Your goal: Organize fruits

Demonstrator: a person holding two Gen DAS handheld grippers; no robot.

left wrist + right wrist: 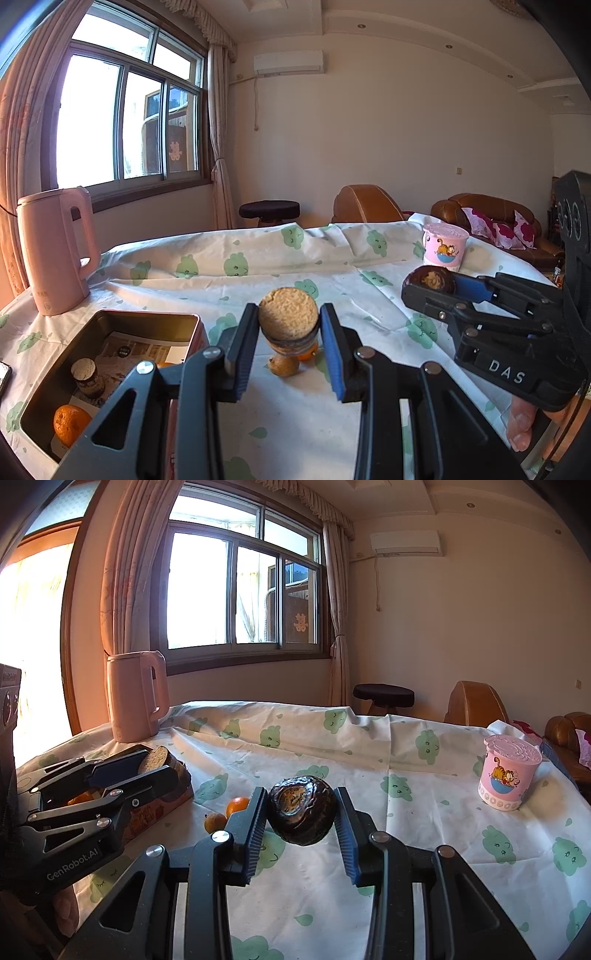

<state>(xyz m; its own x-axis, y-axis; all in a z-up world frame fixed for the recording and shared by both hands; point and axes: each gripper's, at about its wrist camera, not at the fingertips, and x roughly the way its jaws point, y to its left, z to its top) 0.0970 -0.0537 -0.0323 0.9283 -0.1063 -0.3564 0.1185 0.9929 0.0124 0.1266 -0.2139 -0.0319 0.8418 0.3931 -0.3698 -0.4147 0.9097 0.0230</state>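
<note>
surface: covered in a white cloth with green prints; carries everything below.
kettle: pink, far left, upright, not part of the job.
tin: open metal box, near left on the surface; holds an orange and a small cork-topped jar. Looks like the drop target.
cup: pink, lidded, far right, well apart from the fruit.
left tongs: clenched on a jar with cork lid, pads on the sides just below the cork; held up off the surface, right of the tin.
right tongs: clenched on a dark round fruit, pads on its two sides, lifted clear of the cloth.
dark fruit, handling: judging by the wrinkled, dull skin it is light, rind firm but likely to dent; grip across the widest part, gentle squeeze.
jar, handling: stiff and probably glass, so breakable and slick; hold the body, not the cork, set down rather than drop.
loose fruit: two small oranges on the cloth just right of the tin, beneath the left tongs; round, will roll if nudged.
</note>
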